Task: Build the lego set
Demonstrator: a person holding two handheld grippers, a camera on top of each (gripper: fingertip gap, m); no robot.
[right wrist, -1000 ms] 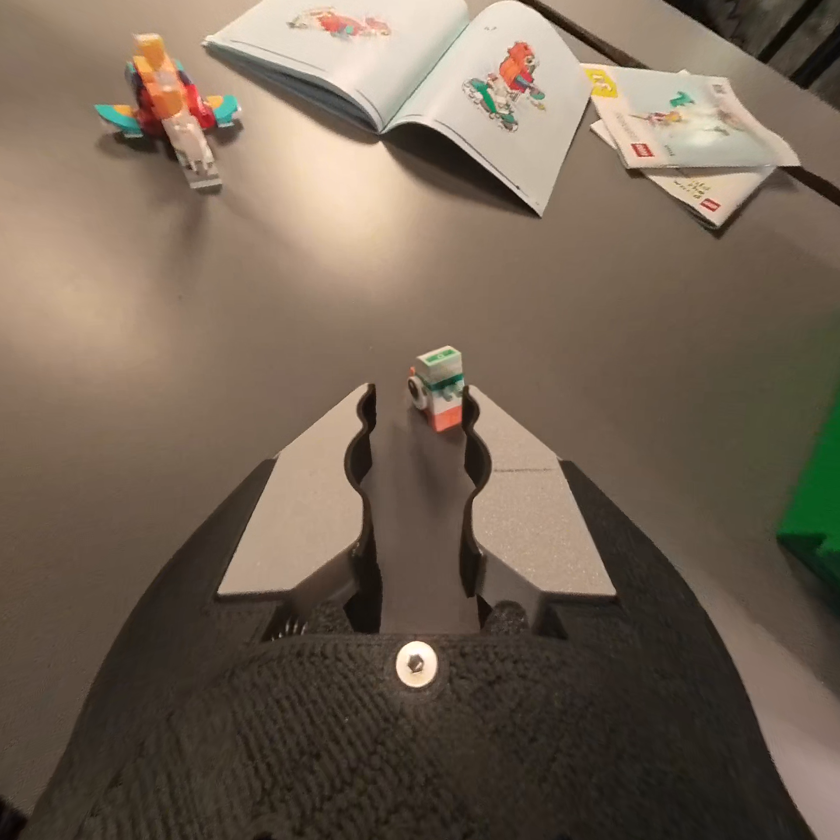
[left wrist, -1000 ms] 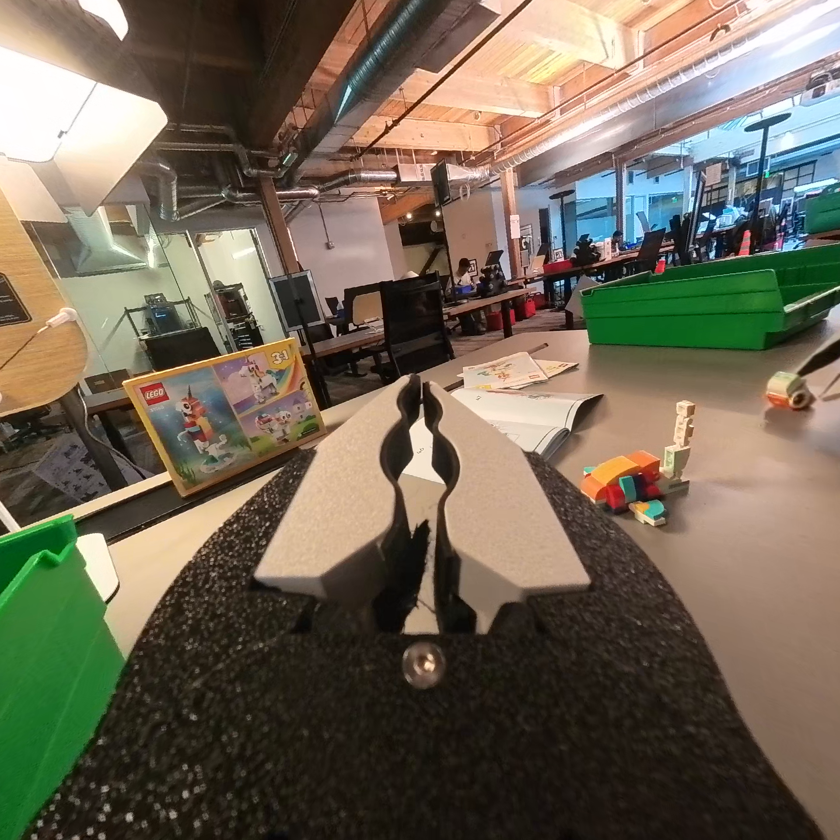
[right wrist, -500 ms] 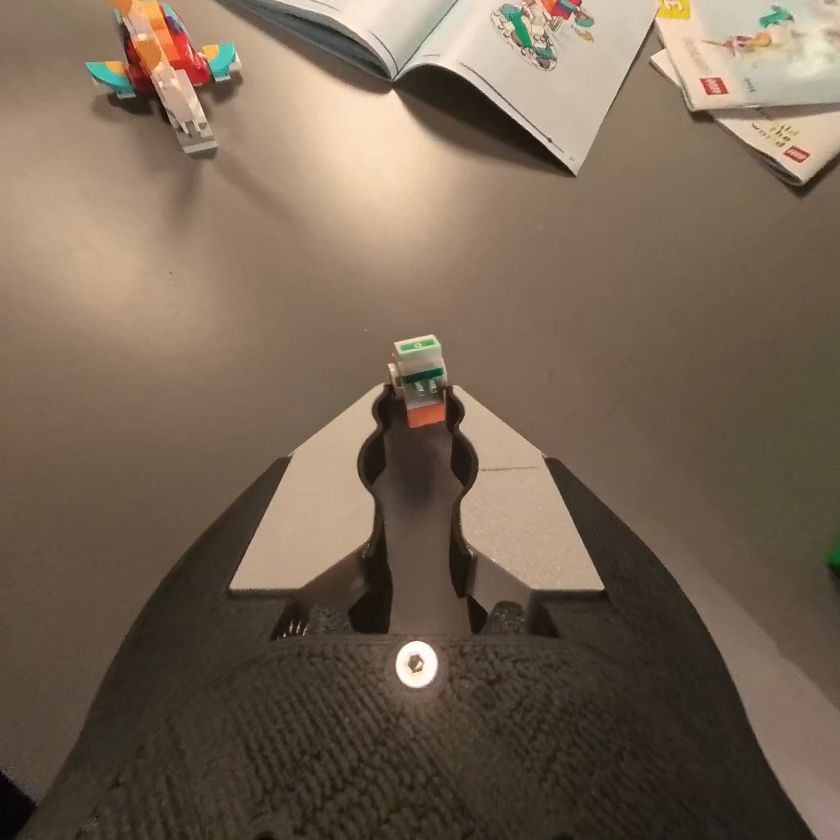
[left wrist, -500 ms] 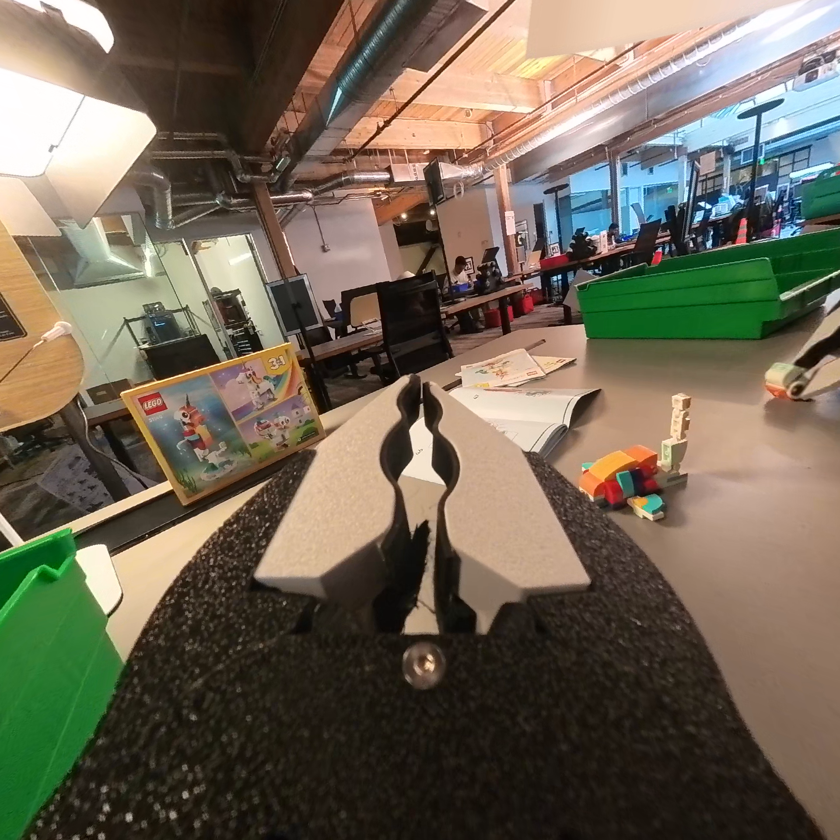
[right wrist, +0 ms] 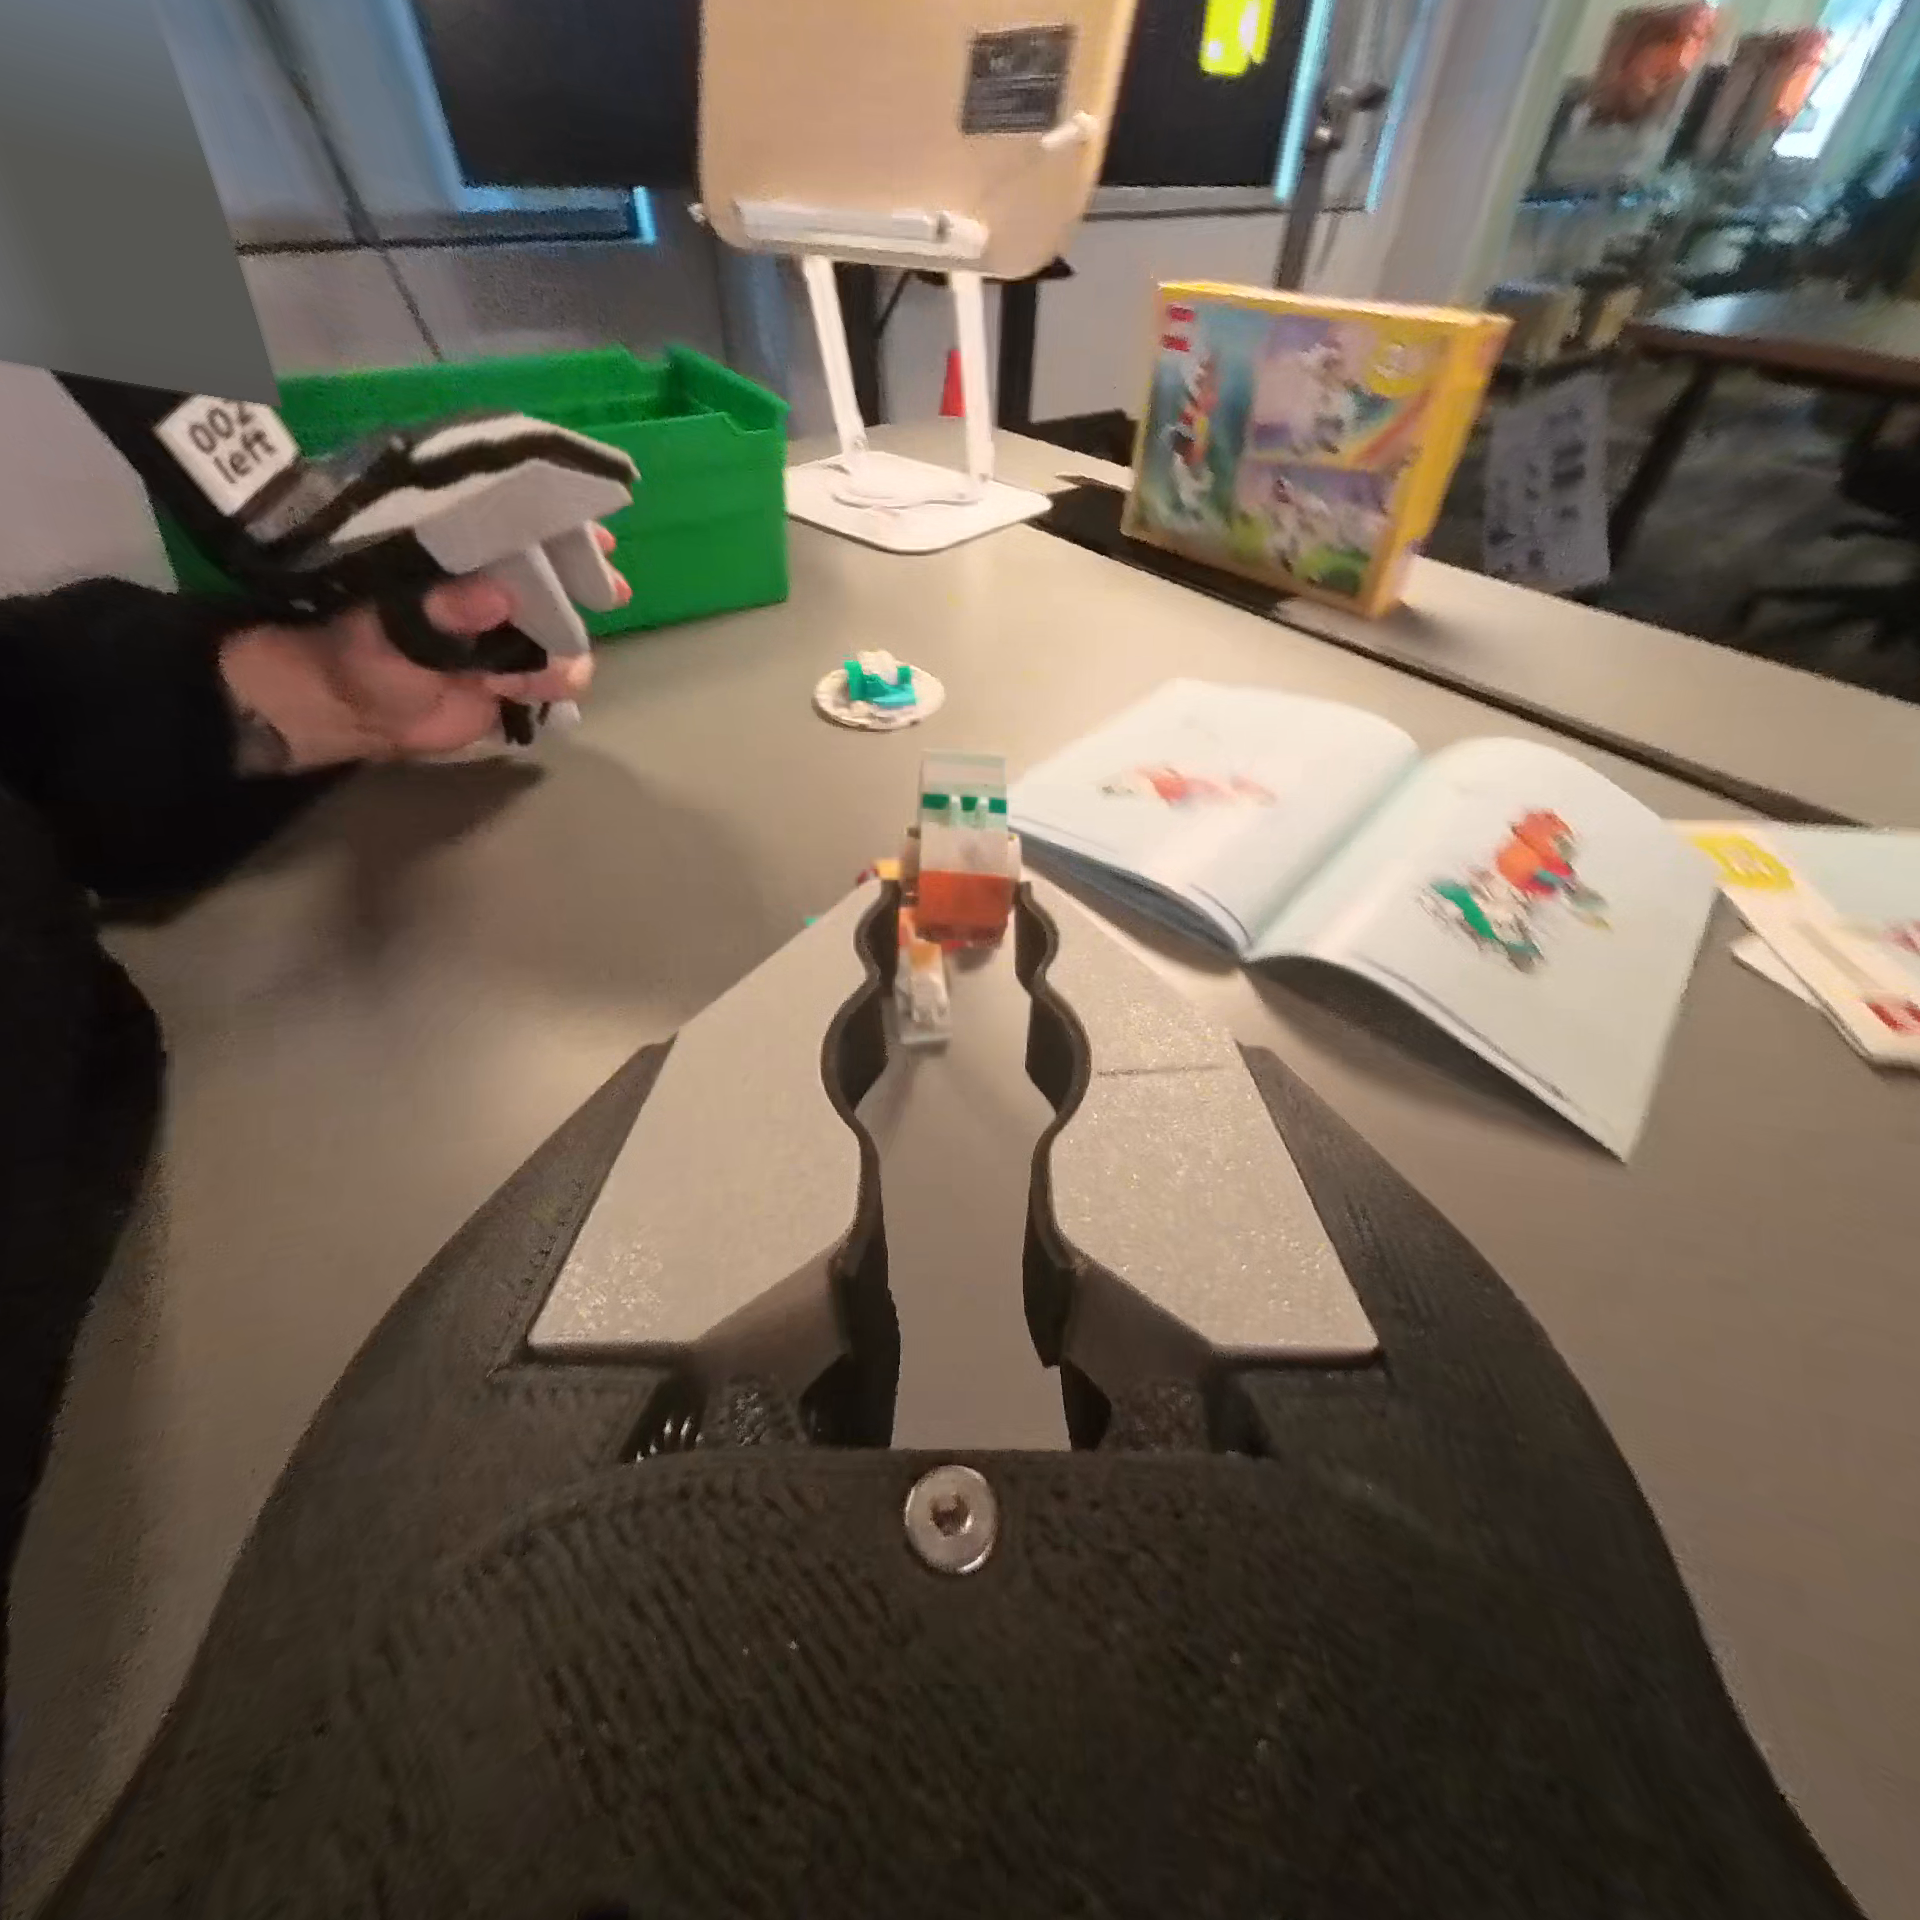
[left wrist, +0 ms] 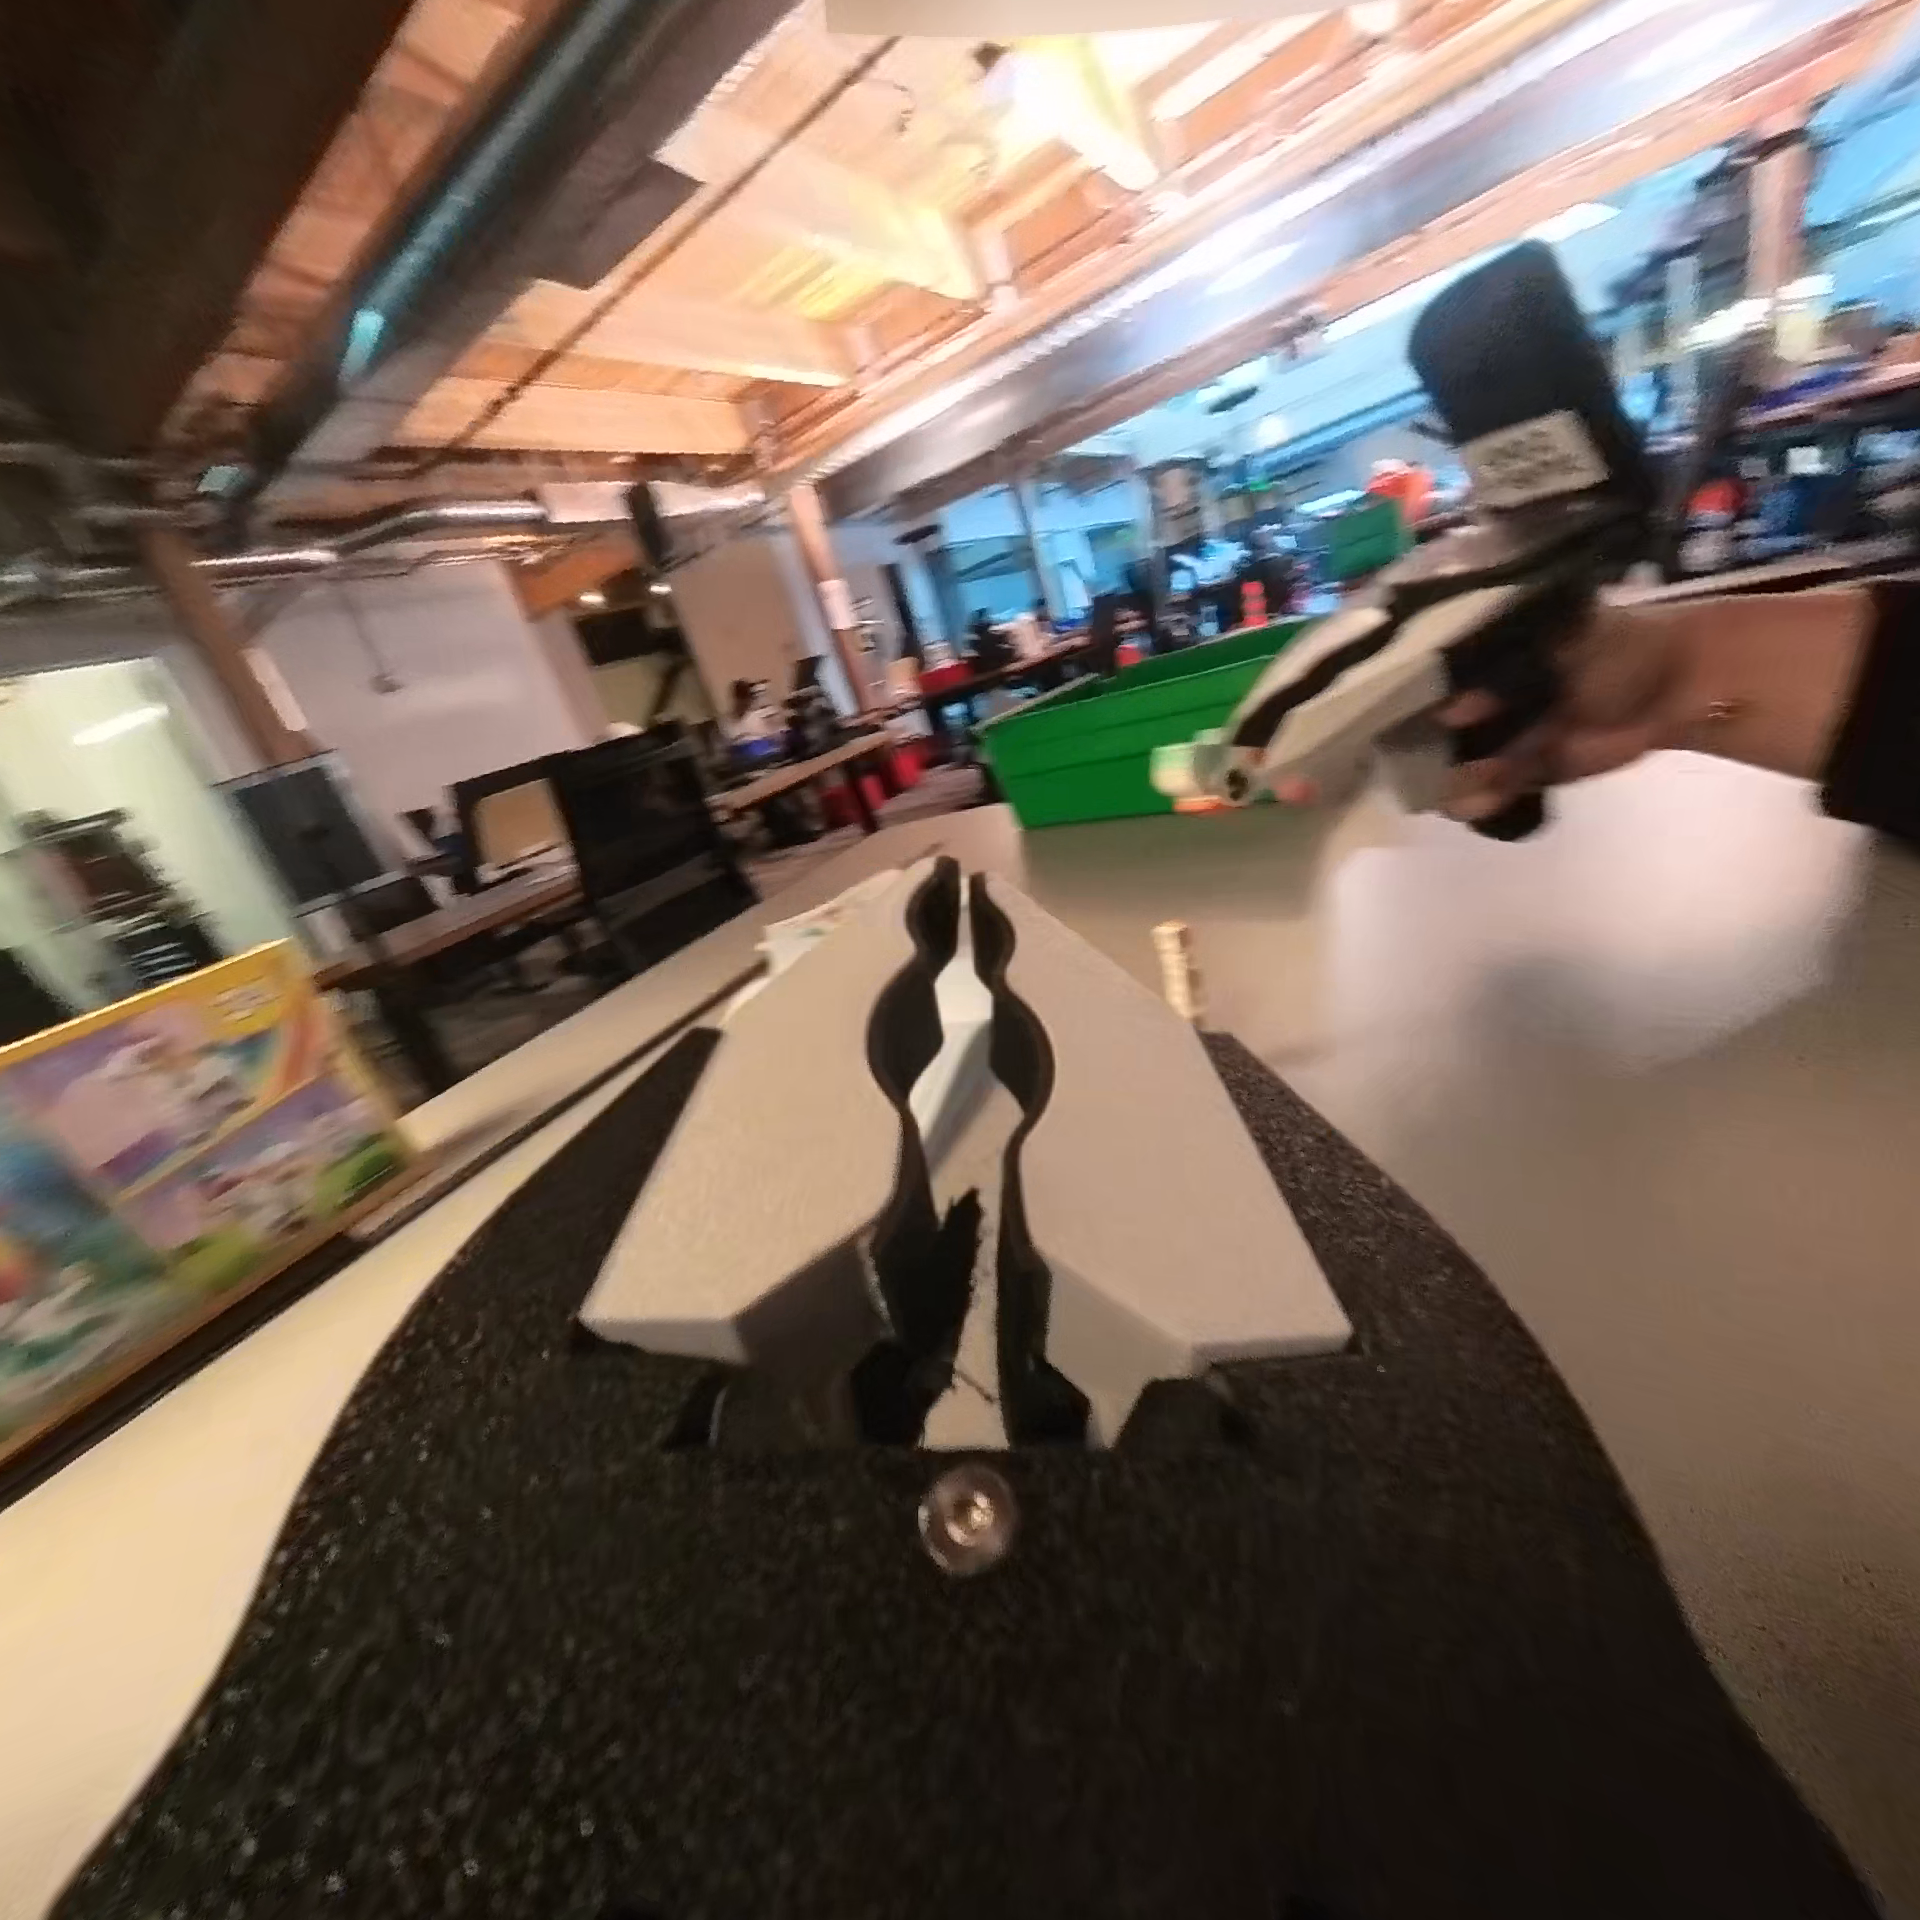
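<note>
My right gripper is shut on a small white, green and orange lego piece and holds it above the grey table. It also shows in the left wrist view, raised at the upper right with the piece at its tips. The colourful lego model lies just beyond and below, mostly hidden by my right fingers. Its white column pokes up beside my left gripper. My left gripper is shut and empty, and in the right wrist view a hand holds it at the left.
A green bin stands at the back left and another at the far side. The lego box stands upright at the back. An open booklet, more leaflets and a small round white and teal build lie on the table. Spacing between my two grippers at the tips: around 15 centimetres.
My right gripper closed on the small lego piece, lifted it off the table and swung level over the model. My left gripper shifted and tilted, staying shut.
</note>
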